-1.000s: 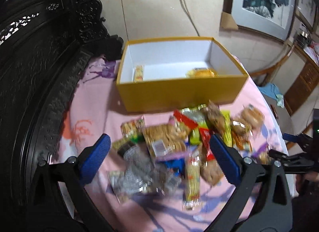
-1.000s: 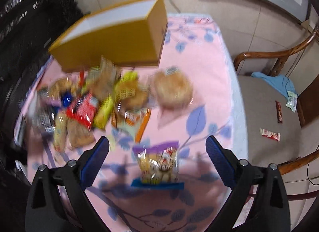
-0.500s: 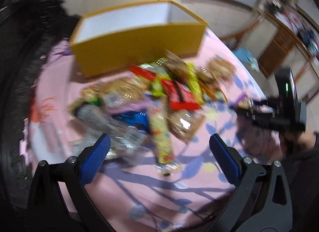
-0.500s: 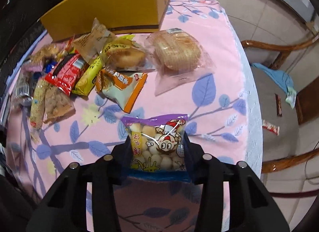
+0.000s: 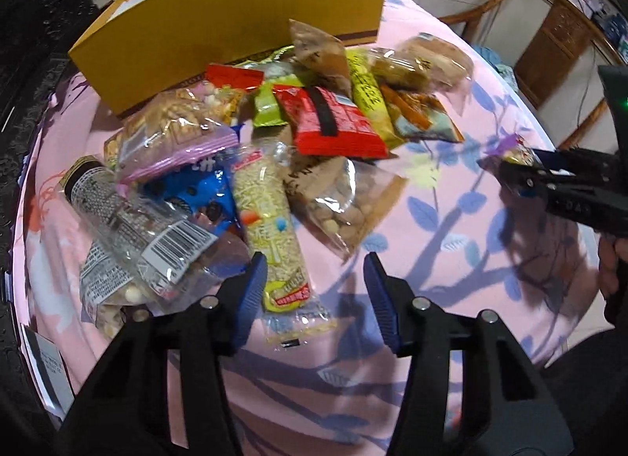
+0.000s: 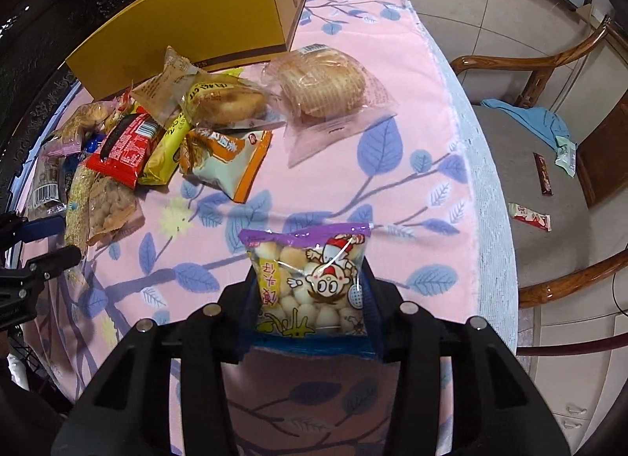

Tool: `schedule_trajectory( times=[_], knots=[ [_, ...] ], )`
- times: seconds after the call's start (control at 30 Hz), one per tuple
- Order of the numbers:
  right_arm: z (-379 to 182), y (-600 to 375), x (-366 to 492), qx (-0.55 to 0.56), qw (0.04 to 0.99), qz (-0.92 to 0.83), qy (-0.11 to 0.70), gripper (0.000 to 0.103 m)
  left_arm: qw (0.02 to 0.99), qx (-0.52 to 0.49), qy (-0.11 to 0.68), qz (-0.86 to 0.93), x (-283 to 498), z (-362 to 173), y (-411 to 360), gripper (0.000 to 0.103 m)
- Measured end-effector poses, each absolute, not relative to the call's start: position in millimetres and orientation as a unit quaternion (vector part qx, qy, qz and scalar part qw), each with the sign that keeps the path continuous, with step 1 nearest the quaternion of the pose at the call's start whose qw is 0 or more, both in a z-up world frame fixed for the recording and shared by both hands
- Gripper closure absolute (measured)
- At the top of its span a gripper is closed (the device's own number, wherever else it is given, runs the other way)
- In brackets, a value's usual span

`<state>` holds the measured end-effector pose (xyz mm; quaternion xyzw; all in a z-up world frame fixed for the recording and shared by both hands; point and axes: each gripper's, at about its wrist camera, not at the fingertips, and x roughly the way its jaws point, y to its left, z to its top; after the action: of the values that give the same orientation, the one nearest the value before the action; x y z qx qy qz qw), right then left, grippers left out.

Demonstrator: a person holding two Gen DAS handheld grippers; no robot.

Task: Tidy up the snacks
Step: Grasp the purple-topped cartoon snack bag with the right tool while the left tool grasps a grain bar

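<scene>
Since previous frame, left gripper (image 5: 316,279) dropped; jaws closing around rice bar (image 5: 271,228). Right gripper (image 6: 310,299) pinches purple biscuit bag (image 6: 310,275) near tablecloth edge (image 6: 482,220).

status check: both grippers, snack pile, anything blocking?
Right gripper shut on purple biscuit-ball bag. Left gripper closing around rice-puff bar, pads not yet touching. Yellow box path clear.

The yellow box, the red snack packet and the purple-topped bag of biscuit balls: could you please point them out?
yellow box (image 6: 204,16), right wrist view, its front wall.
red snack packet (image 5: 333,122), left wrist view, middle of its face.
purple-topped bag (image 6: 310,279), right wrist view, its printed front.
</scene>
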<state>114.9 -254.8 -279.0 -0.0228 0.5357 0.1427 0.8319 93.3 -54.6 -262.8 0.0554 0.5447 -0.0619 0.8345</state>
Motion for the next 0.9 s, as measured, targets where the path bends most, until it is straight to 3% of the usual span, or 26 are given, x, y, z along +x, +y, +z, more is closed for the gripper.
schedule_trajectory(
  times=[0.2, 0.4, 0.5, 0.9],
  knots=[
    [-279, -254, 115, -0.023, 0.832, 0.139, 0.537, 0.056, 0.826, -0.008, 0.562, -0.03, 94, -267, -22, 0.053],
    [-279, -252, 115, -0.028, 0.832, 0.137, 0.537, 0.055, 0.826, 0.0, 0.563, -0.037, 105, -276, -26, 0.054],
    [-279, -252, 116, -0.03, 0.831, 0.137, 0.538, 0.055, 0.823, 0.007, 0.566, -0.043, 111, -281, -32, 0.064],
    [-275, -258, 114, -0.006, 0.828, 0.139, 0.543, 0.058, 0.832, -0.029, 0.551, -0.06, 88, -264, -14, 0.073]
  ],
)
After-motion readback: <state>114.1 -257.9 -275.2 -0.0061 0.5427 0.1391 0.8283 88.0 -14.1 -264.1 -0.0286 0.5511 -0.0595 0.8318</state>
